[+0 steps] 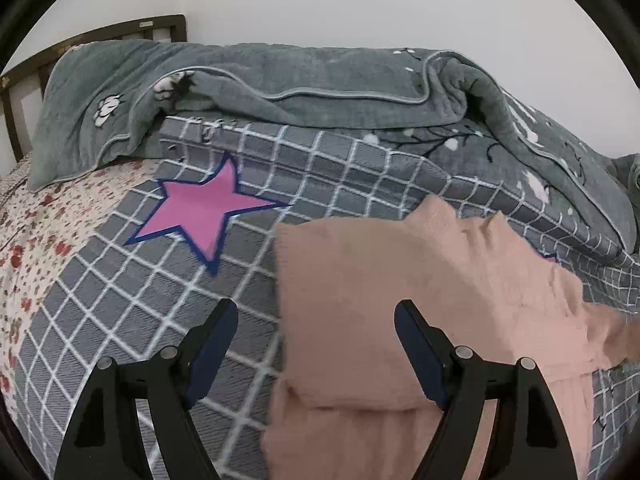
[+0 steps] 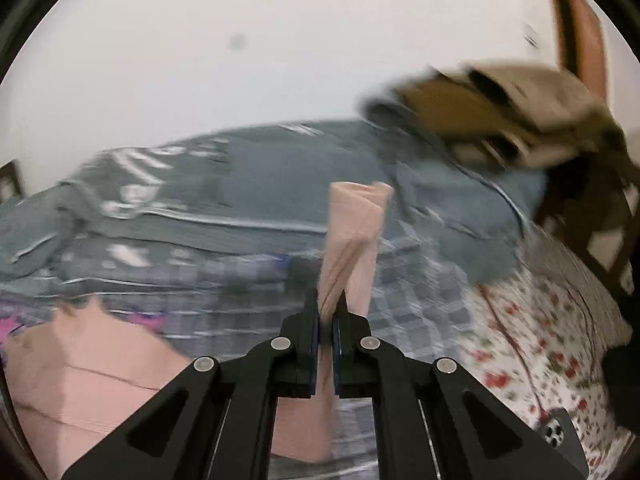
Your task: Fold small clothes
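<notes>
right gripper pinches pink garment upright.

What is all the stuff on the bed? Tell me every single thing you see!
pink garment: one, pale pink, on the checked blanket, one end pinched and lifted
checked blanket: one, grey with white lines, under the garment
pink star: one, pink with blue edge, on the blanket
flowered sheet: one, cream with red flowers, bed's edge
grey-green quilt: one, bunched along the wall
headboard: one, dark wood
left gripper: black, open above the garment
right gripper: black, shut on the garment
</notes>
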